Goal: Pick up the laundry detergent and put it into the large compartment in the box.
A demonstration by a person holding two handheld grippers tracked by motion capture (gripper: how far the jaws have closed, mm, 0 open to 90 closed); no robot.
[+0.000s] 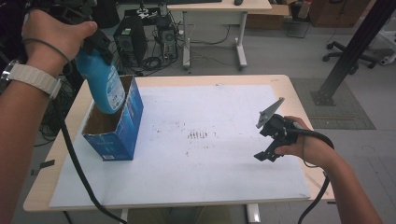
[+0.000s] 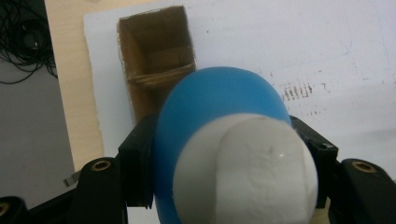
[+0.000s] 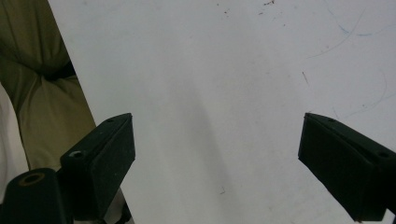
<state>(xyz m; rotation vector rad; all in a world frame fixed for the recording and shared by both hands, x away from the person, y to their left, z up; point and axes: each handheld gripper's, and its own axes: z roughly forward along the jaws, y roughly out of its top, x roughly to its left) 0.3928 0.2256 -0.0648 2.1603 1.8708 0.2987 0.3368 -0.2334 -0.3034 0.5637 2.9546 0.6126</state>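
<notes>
L gripper (image 2: 224, 163) is clamped on a blue plastic bottle w/ white cap (image 1: 100, 79), held tilted, base dipping into the open top of the blue cardboard box (image 1: 122, 126) standing at the bench's (image 1: 280, 81) left side on a white sheet (image 1: 210, 154). R gripper (image 1: 270, 140) hangs just above the sheet, jaws wide apart, nothing between them. Risk, as I judge it: the bottle's tilt could catch the box rim and tip or shove the box, since nothing steadies it; the rounded body may also slip.
</notes>
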